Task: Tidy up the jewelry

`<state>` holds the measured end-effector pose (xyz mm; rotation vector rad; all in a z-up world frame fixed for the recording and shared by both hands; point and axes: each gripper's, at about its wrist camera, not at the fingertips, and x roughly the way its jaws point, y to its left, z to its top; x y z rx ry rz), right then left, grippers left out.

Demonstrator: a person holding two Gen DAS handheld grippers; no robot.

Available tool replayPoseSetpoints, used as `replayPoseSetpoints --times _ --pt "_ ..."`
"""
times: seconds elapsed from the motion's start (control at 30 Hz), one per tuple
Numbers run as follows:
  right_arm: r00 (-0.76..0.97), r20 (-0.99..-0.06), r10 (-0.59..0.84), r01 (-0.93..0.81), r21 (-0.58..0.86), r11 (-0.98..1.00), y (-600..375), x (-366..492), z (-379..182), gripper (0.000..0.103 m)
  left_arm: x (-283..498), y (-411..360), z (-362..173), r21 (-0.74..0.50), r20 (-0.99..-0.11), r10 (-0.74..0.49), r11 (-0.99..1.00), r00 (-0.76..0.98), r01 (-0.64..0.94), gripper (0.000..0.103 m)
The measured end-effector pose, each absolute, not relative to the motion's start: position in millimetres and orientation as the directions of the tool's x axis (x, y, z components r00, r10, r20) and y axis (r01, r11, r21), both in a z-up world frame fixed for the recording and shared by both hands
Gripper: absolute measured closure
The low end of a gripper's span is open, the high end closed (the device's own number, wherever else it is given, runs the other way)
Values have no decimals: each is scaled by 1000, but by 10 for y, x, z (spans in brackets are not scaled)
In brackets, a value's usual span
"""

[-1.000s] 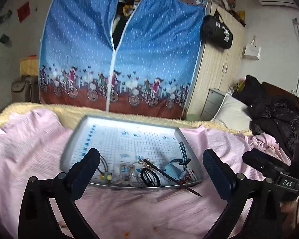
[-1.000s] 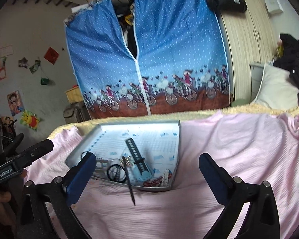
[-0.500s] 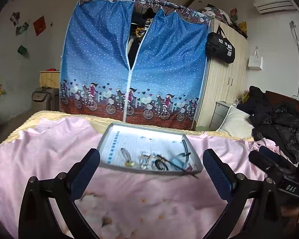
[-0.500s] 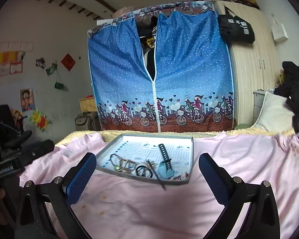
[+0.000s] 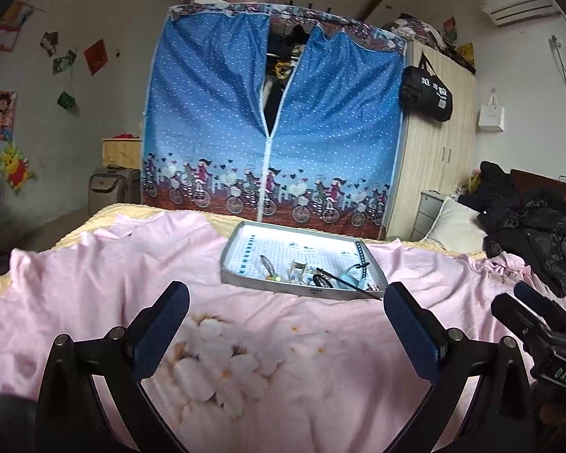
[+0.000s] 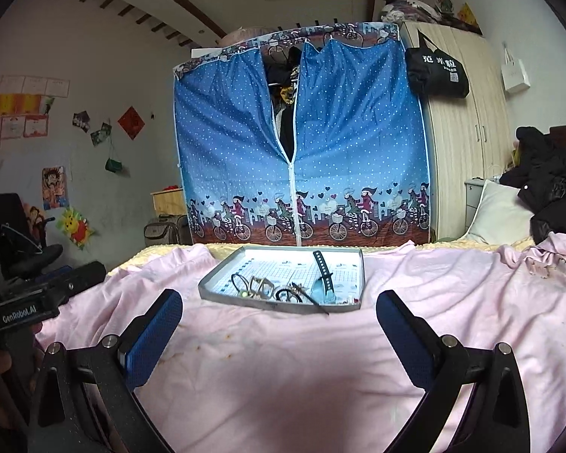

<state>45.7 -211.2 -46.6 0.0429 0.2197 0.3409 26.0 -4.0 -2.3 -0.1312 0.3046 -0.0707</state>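
Pink bedsheet (image 5: 94, 294) spreads under both my tools. My left gripper (image 5: 286, 334) hangs over it with jaws spread wide and nothing between them. Ahead, well apart from it, the grey tray (image 5: 245, 283) lies on the bed with the jewelry (image 5: 305, 273) bunched along its near edge: rings, hair ties, a dark watch strap (image 6: 323, 268), and a thin black stick (image 6: 313, 301) poking over the rim. My right gripper (image 6: 279, 326) is likewise released, empty, short of the tray.
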Motion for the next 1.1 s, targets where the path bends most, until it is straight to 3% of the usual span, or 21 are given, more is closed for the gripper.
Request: replayPoseSetpoints --times 1.1 --pt "929 -245 278 -277 37 960 -2024 210 -607 0 -21 -66 -218 -97 -343 -50 995 938 18 2"
